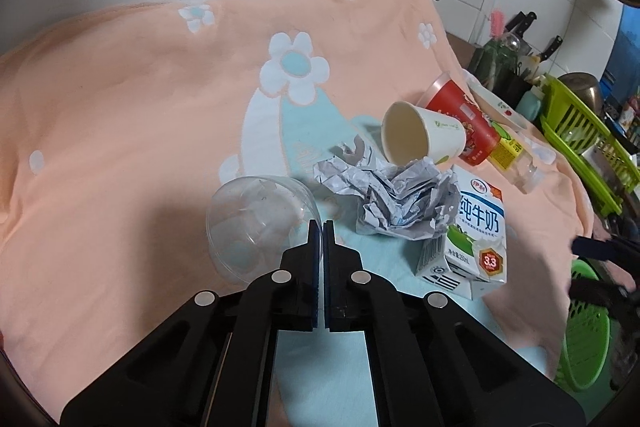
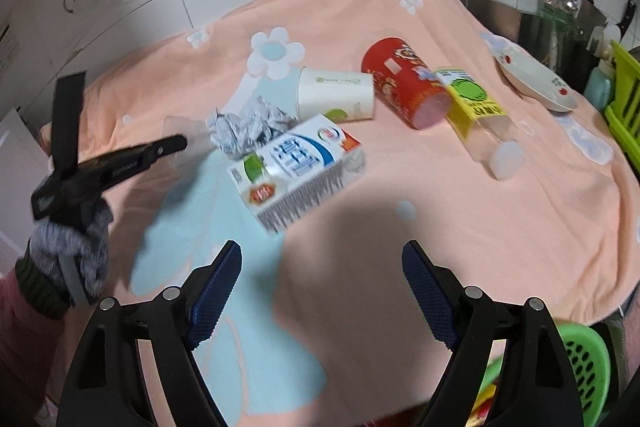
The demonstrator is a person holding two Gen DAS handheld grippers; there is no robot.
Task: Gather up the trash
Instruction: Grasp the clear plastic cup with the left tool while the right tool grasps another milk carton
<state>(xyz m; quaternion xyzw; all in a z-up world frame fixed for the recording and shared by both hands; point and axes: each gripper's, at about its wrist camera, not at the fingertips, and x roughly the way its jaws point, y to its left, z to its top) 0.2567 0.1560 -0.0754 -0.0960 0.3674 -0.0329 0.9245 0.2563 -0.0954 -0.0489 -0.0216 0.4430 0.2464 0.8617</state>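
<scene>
While two cups lie tipped, one milk carton sits beside them.

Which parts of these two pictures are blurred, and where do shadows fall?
Left wrist view: sharp on the crumpled paper; right gripper at the edge is smeared. Right wrist view: milk carton motion-blurred; dark shadow on the towel ahead of the fingers.

Black grippers with blue textured fingers and silver rivets; grey knit glove, dark-green cuff, pink sleeve
</scene>
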